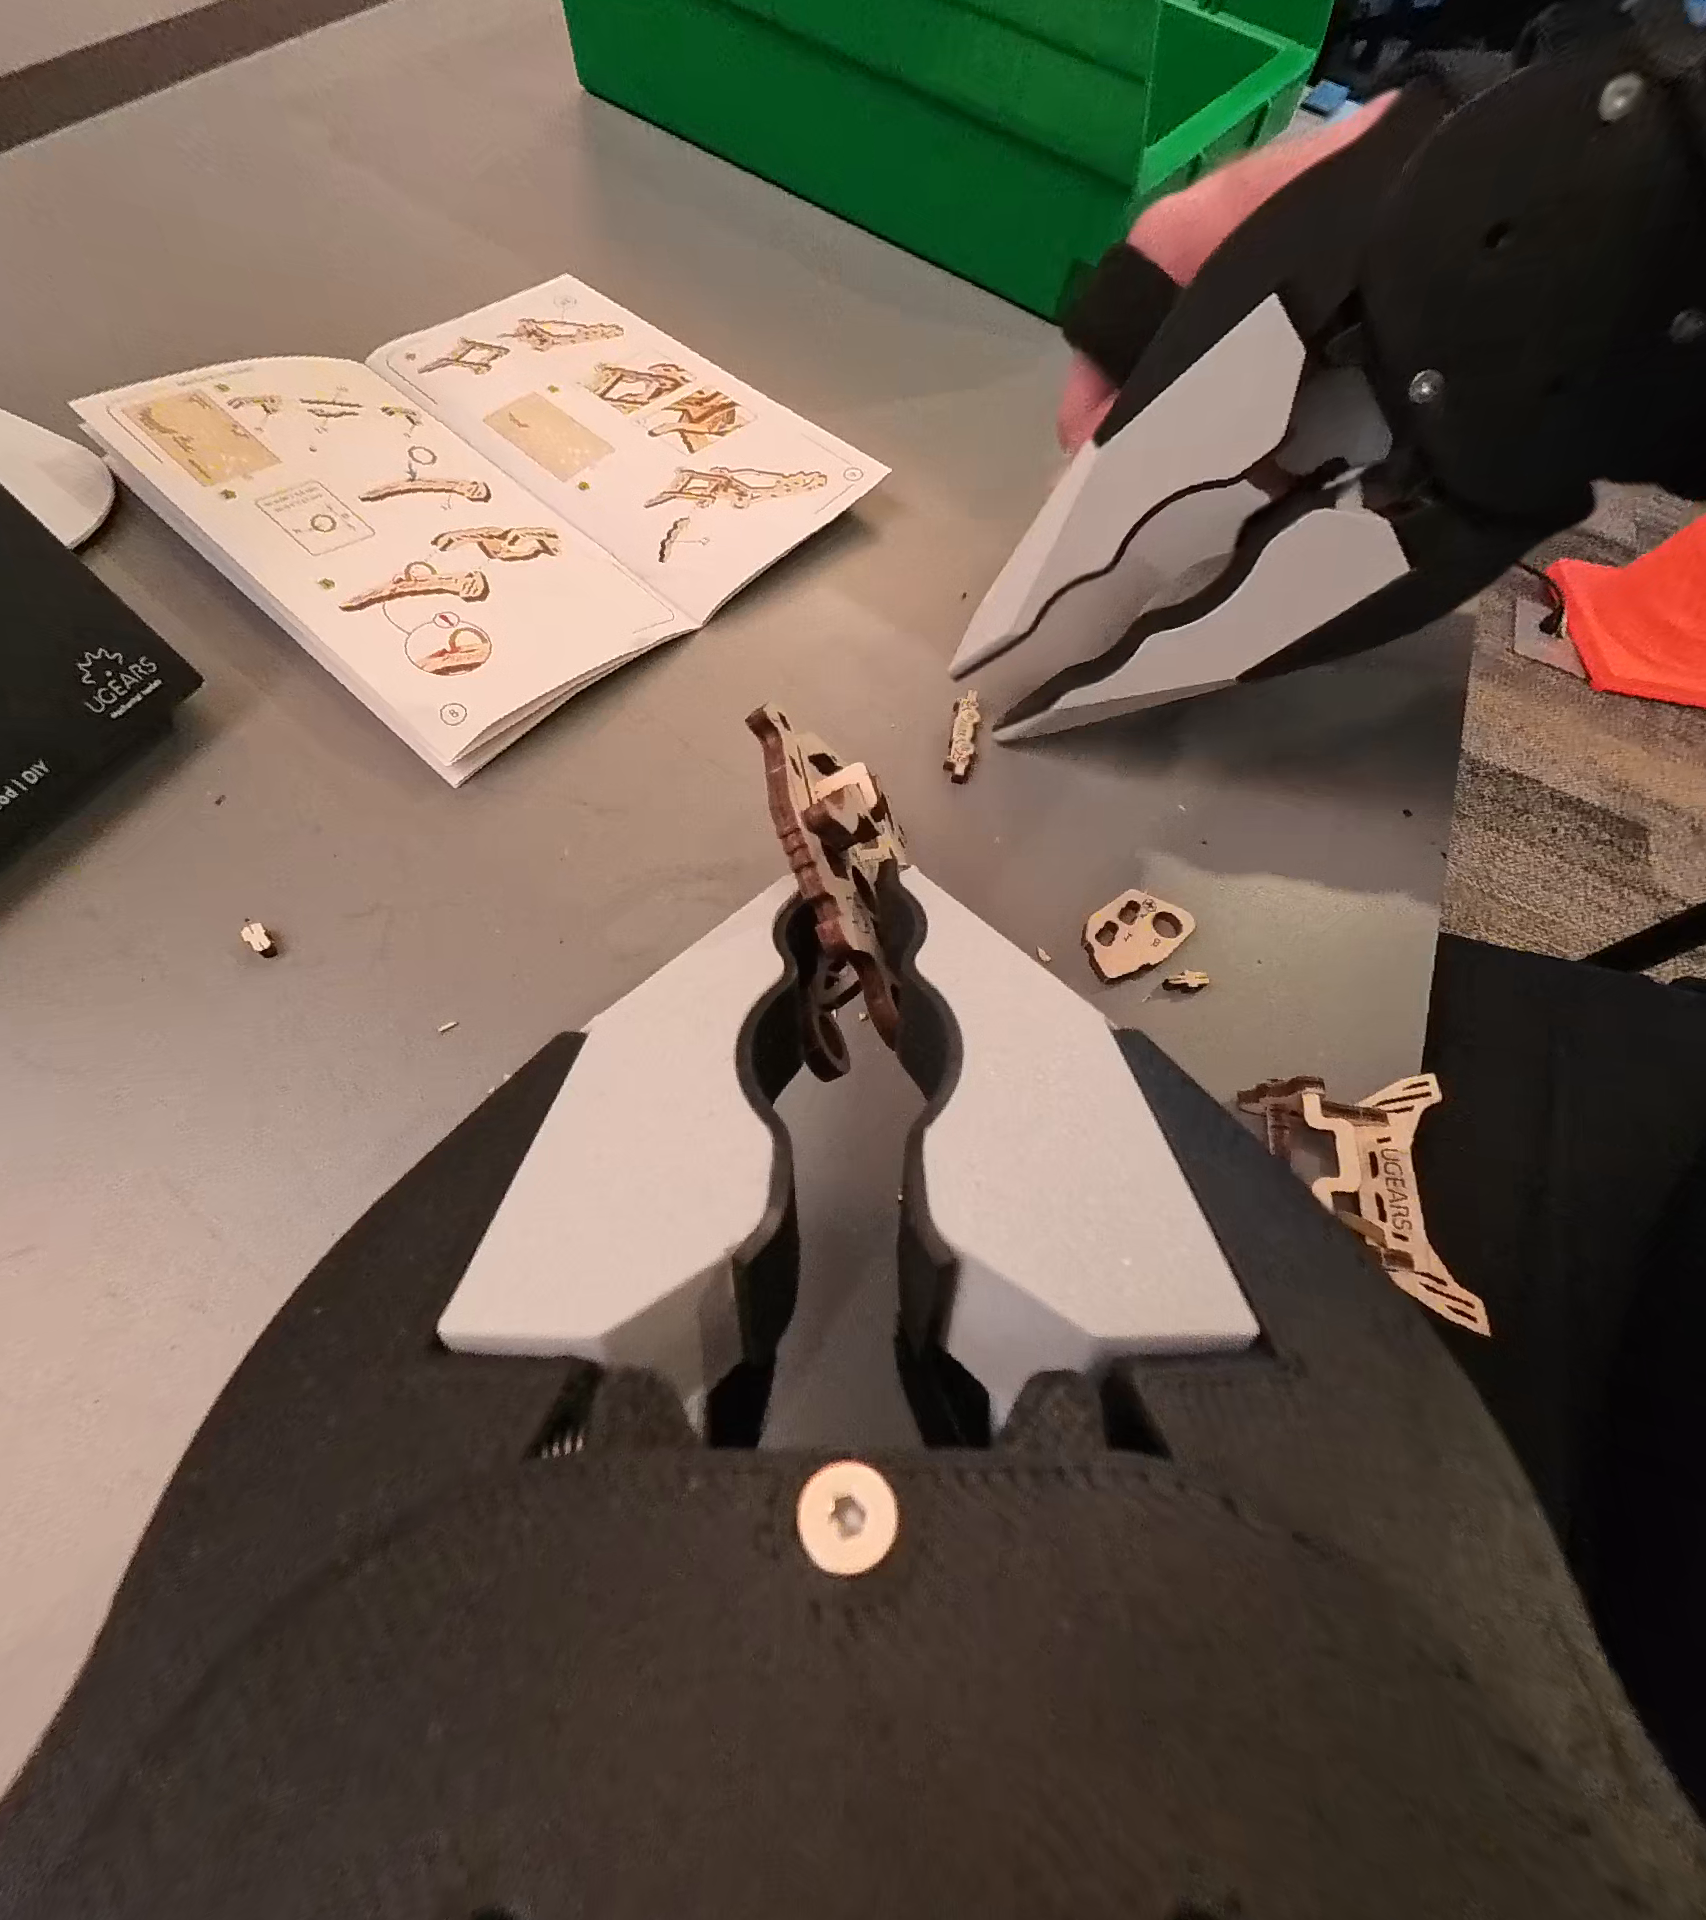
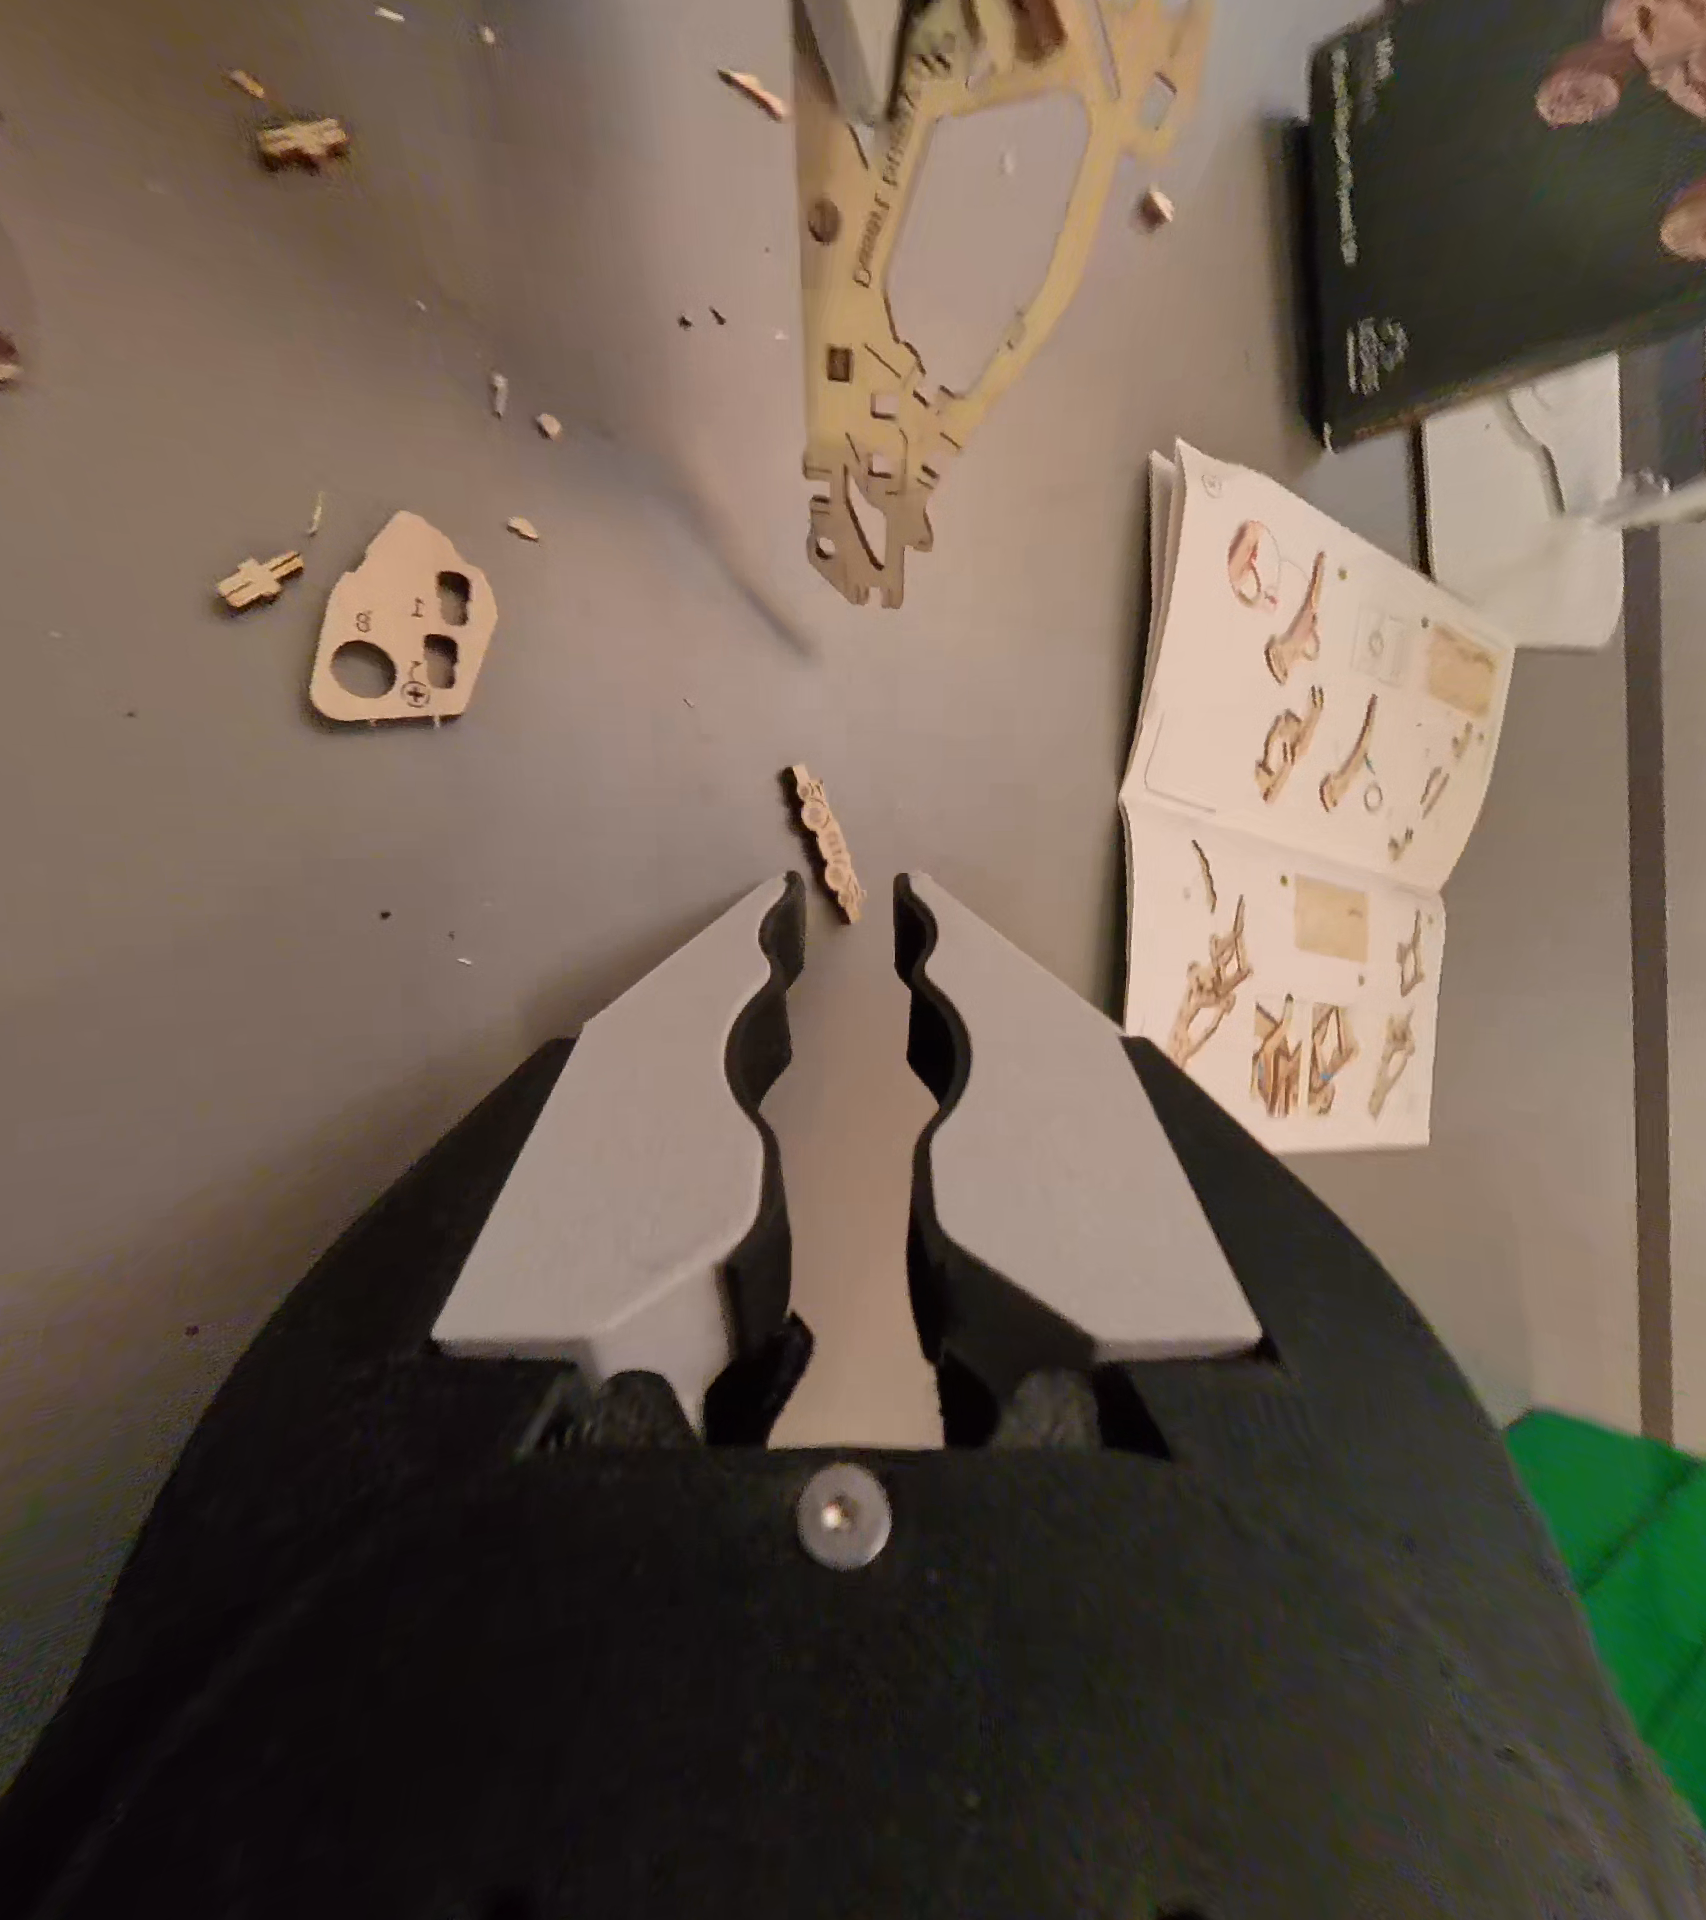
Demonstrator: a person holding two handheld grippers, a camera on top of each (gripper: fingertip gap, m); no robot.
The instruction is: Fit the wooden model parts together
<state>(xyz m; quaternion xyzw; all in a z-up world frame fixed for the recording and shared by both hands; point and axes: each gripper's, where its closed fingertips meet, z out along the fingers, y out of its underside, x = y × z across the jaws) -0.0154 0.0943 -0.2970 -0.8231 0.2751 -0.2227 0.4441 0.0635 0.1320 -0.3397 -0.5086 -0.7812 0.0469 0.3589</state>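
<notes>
The left gripper point(image 1: 844, 914) pinches a flat wooden model assembly point(image 1: 833, 831), which stands upright out of its tips at the centre of the left wrist frame. The right gripper point(image 2: 849, 894) is spread, its tips just beside a small engraved wooden strip point(image 2: 825, 844) lying on the grey worktop point(image 2: 153, 987). A perforated wooden offcut point(image 2: 402, 634) lies at centre left of the right wrist frame. The open instruction booklet point(image 1: 475, 509) lies in the upper left of the left wrist frame.

Two grippers point(image 1: 844, 914) point(image 2: 849, 894) — one booklet point(image 1: 475, 509), one green bin point(image 1: 932, 125).
</notes>
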